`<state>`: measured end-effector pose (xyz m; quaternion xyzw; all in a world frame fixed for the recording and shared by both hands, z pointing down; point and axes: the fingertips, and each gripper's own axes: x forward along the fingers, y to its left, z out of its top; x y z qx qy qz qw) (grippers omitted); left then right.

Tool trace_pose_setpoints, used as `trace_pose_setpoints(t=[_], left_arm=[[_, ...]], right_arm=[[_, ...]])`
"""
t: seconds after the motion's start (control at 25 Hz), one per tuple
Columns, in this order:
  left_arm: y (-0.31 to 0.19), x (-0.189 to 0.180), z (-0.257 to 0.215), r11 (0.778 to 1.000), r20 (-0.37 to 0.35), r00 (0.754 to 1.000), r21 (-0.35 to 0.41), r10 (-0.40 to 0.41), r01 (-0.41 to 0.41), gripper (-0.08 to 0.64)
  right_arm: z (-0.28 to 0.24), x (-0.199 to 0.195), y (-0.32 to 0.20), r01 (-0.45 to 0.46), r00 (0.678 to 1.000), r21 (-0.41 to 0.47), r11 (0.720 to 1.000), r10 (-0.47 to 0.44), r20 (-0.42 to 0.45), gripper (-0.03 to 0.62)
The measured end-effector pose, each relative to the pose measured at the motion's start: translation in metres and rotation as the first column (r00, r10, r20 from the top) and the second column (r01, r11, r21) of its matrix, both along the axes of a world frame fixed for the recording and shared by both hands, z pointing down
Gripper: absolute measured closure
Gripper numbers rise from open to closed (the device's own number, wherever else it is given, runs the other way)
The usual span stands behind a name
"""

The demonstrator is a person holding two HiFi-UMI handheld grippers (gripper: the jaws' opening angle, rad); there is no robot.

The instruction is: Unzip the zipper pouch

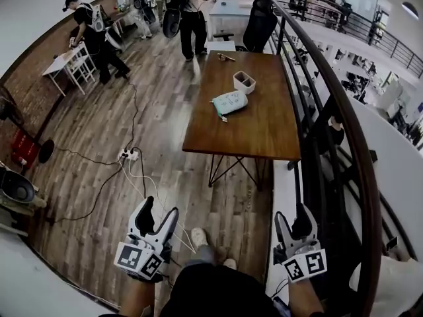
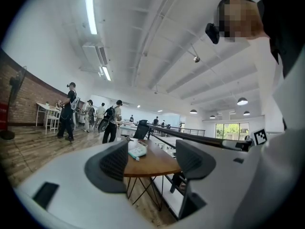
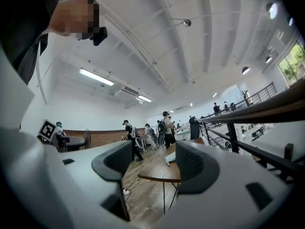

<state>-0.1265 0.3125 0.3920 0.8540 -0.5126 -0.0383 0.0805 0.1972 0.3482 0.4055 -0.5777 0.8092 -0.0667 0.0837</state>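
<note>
A pale green zipper pouch point(image 1: 229, 102) lies on a brown wooden table point(image 1: 261, 134) well ahead of me, its pull tab toward the near side. The left gripper view shows the pouch point(image 2: 138, 150) small and far between the jaws; the right gripper view catches only its edge point(image 3: 171, 158). My left gripper point(image 1: 160, 214) hangs low at the bottom left over the floor, open and empty. My right gripper point(image 1: 295, 220) hangs at the bottom right, also open with nothing between its fingers. Both are far short of the table.
A small white box point(image 1: 244, 81) stands on the table just behind the pouch. A black metal railing point(image 1: 334, 104) runs along the table's right side. Cables and a power strip point(image 1: 128, 154) lie on the wooden floor to the left. Several people point(image 1: 99, 38) stand at the back.
</note>
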Motion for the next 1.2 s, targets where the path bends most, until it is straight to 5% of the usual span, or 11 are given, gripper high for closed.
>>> trace_pose_setpoints(t=[0.6, 1.2], left_arm=[[-0.167, -0.017, 0.002, 0.994, -0.048, 0.993, 0.034, 0.105, -0.104, 0.255], [-0.253, -0.059, 0.02, 0.992, -0.056, 0.991, -0.017, 0.125, -0.127, 0.255]], right_arm=[[-0.014, -0.036, -0.136, -0.063, 0.996, 0.032, 0.998, 0.065, -0.068, 0.322], [-0.009, -0.089, -0.233, -0.031, 0.995, -0.001, 1.0, 0.031, -0.099, 0.33]])
